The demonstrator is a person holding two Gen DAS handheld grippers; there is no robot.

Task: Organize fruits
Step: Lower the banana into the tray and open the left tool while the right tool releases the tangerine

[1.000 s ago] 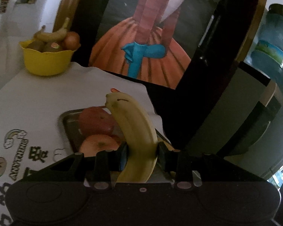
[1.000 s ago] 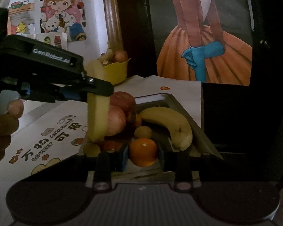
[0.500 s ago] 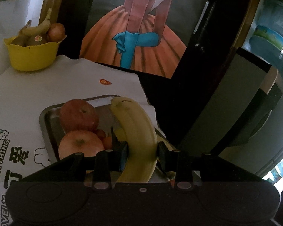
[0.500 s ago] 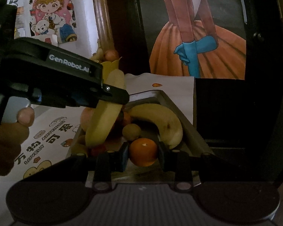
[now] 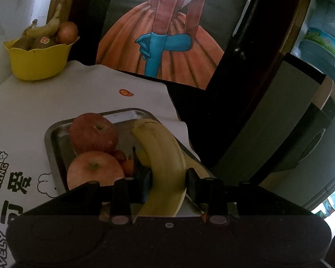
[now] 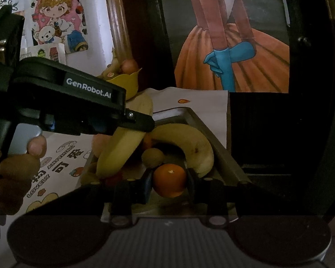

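The left claw (image 5: pixel 168 183) pinches a banana (image 5: pixel 165 165) that stands up over the near right part of a metal tray (image 5: pixel 53 134). The right claw (image 6: pixel 168 182) pinches an orange (image 6: pixel 169 179) over the tray's near end. In the tray, two apples (image 5: pixel 92 134) lie on the left, with a second banana (image 6: pixel 189 143) curved along the right side and a small brownish fruit (image 6: pixel 153 157) beside it. The tray sits on a white printed cloth (image 5: pixel 78 93) covering the surface. Farther off to the left stands a yellow bowl (image 5: pixel 40 62) holding more fruit.
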